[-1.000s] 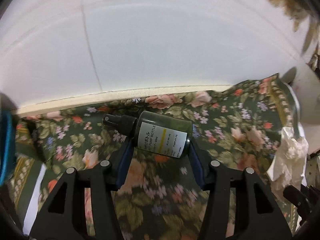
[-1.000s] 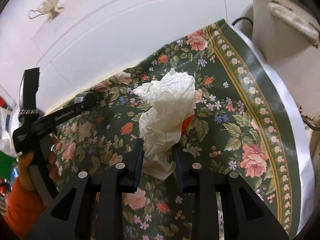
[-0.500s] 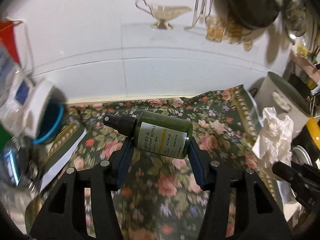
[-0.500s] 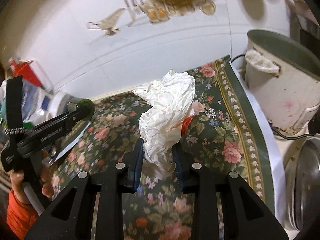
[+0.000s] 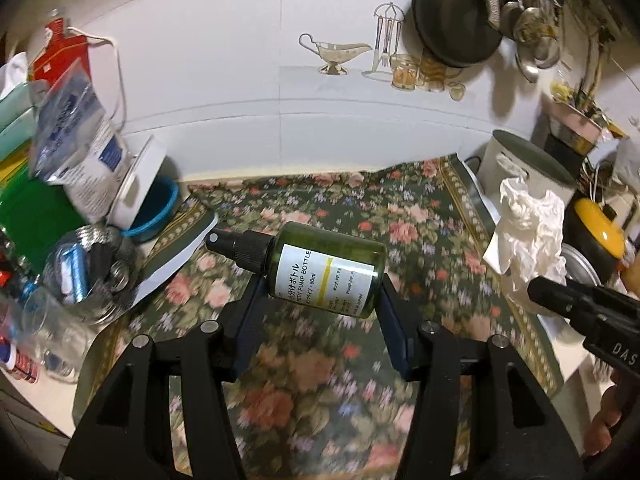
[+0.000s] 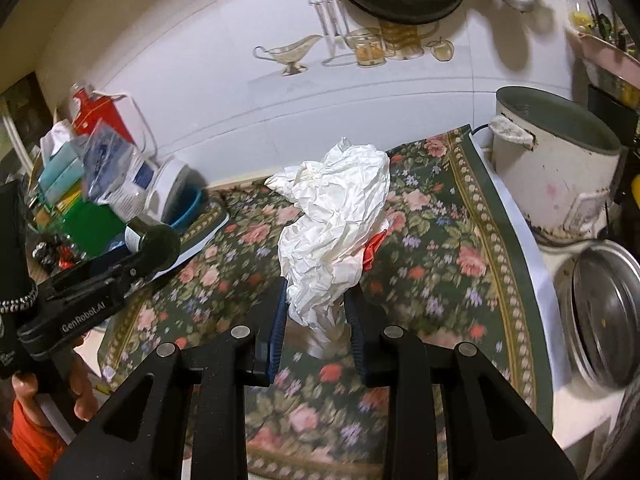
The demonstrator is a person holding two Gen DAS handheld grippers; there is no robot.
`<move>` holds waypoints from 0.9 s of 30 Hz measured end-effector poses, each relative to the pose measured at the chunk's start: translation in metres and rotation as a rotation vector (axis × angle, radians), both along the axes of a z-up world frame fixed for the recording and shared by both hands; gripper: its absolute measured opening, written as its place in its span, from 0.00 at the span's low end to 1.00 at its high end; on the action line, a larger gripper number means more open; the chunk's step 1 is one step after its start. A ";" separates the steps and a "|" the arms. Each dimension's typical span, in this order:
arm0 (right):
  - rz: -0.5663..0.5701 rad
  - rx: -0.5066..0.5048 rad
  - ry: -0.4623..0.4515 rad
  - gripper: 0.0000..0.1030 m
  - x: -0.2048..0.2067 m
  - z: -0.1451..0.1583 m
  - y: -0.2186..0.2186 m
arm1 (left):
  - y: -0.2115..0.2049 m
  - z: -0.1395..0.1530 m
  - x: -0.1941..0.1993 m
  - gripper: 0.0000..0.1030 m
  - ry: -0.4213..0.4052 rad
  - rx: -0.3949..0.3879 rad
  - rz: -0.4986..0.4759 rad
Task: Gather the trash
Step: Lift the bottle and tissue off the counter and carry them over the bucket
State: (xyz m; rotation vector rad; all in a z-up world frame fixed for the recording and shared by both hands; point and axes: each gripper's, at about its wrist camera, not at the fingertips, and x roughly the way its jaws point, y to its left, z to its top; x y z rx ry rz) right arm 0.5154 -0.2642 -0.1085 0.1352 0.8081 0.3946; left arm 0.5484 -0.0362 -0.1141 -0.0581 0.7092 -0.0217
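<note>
Both claws: I see each one holding trash above the floral cloth (image 5: 420,216).
Left gripper (image 5: 320,312): clamps green pump bottle (image 5: 326,268), lying sideways.
Right gripper (image 6: 316,316): pinches crumpled white paper (image 6: 336,224).

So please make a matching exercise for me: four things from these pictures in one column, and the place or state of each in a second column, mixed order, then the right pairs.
Things:
1. green pump bottle
2. crumpled white paper
3. dark pan
4. white pot

Places:
A. hangs on the wall
B. held in the right gripper
C. stands beside the floral cloth, at its right edge
D. held sideways in the left gripper

Pairs: 1-D, 2-B, 3-A, 4-C
</note>
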 end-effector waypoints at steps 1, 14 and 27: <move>-0.005 0.000 0.000 0.25 -0.009 0.000 0.005 | 0.003 -0.002 -0.010 0.52 0.000 -0.005 -0.008; -0.075 0.052 0.062 0.25 -0.163 -0.029 0.065 | 0.053 -0.035 -0.172 0.52 0.048 0.015 -0.078; -0.030 0.000 0.193 0.25 -0.226 -0.079 0.081 | 0.056 -0.117 -0.238 0.52 0.212 -0.071 -0.067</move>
